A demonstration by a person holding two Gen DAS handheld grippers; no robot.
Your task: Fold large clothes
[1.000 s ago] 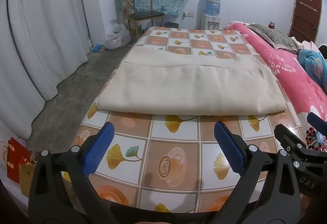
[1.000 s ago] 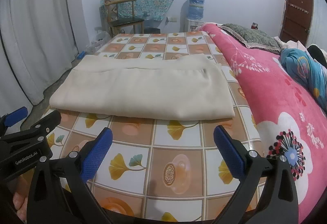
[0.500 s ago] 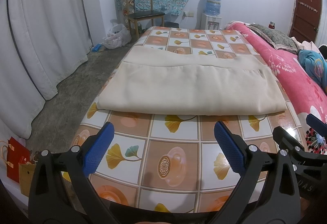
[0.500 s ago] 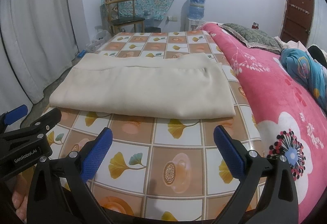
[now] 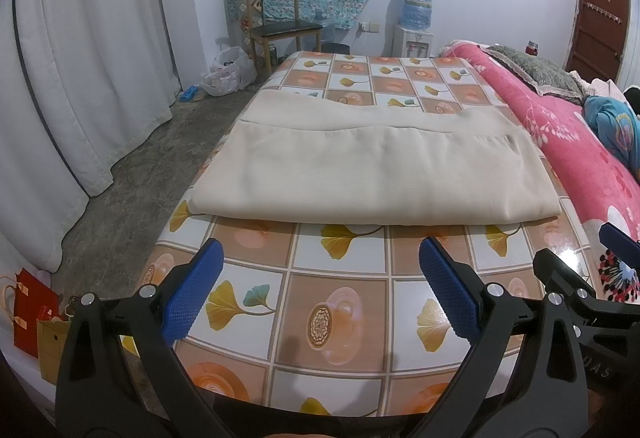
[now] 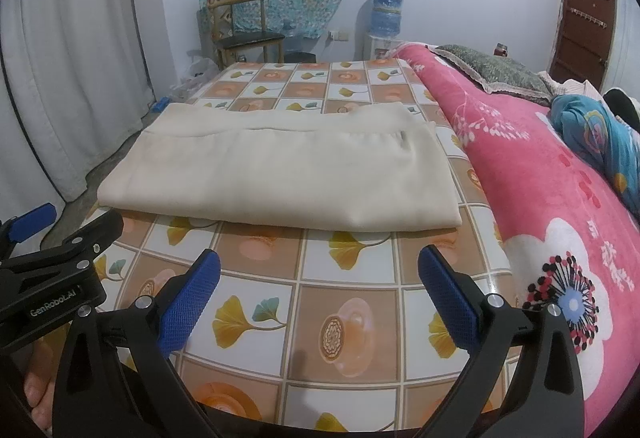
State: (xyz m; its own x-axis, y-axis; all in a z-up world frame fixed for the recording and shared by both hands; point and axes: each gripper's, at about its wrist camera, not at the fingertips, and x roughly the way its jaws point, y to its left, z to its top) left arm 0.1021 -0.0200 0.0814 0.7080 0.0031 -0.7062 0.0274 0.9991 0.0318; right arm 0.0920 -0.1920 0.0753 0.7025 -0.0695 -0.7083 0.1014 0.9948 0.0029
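Folded cream cloth [image 5: 372, 174] flat on the bed [image 5: 336, 314], ahead of both; left hand-held gripper [image 5: 320, 294] released, empty; right hand-held gripper [image 6: 320, 294] likewise

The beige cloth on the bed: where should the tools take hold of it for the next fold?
Probably the two near corners of the beige cloth, coming low from the near edge. It lies flat, the near fold faces both open tools, one corner before each.

cream cloth [image 5: 372, 174], folded into a flat rectangle, lying across the patterned bed
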